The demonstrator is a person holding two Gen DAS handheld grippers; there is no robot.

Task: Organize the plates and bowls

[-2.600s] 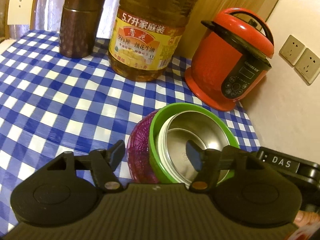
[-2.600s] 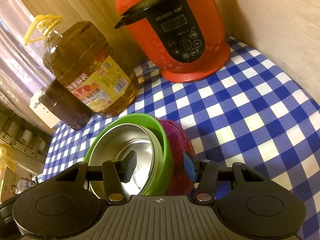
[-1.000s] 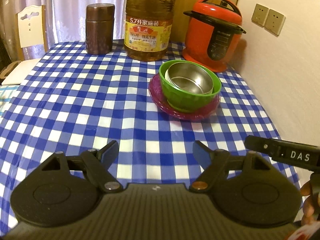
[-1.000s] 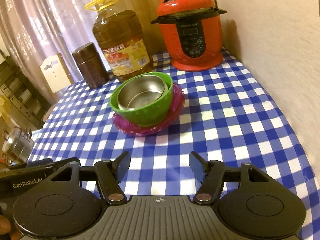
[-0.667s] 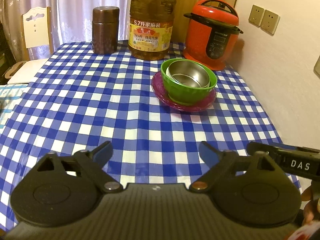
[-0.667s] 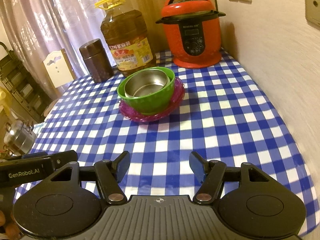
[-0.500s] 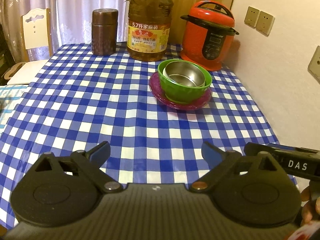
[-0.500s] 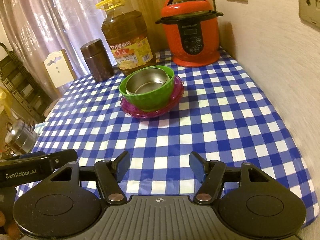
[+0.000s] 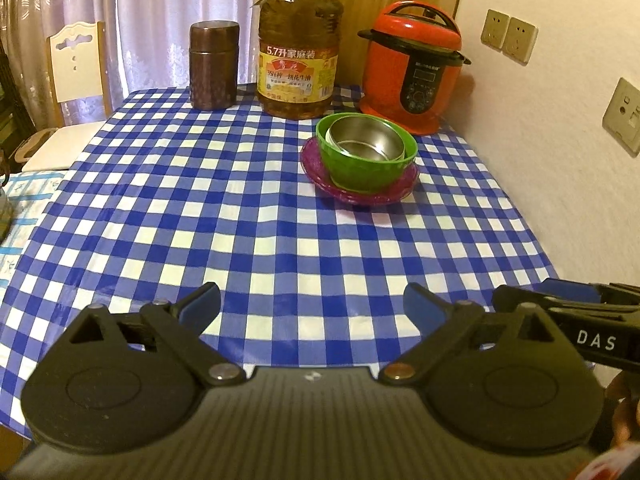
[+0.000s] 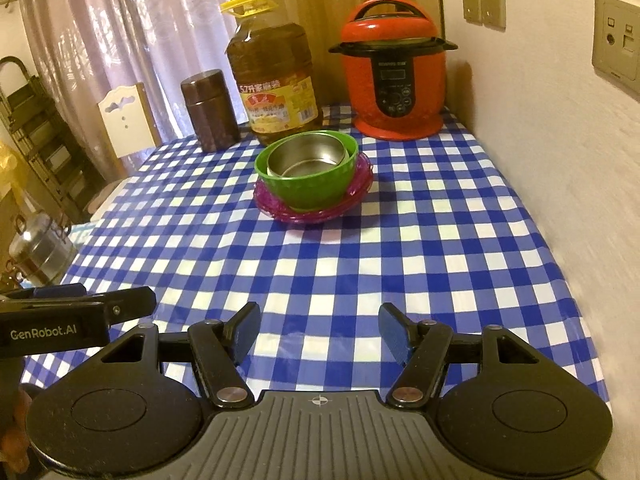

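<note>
A steel bowl sits nested in a green bowl, which stands on a purple plate on the blue checked tablecloth. The same stack shows in the right wrist view: steel bowl, green bowl, purple plate. My left gripper is open wide, well back from the stack, with nothing between its fingers. My right gripper is also open and empty, near the table's front edge. Each gripper shows at the edge of the other's view.
Along the far edge stand a brown canister, a big oil bottle and a red pressure cooker. A wall with sockets runs along the right. A white chair stands at the far left.
Both grippers have drawn back from the stacked bowls toward the table's front edge and risen a little. The left jaws have spread wider. The stack stays put.
</note>
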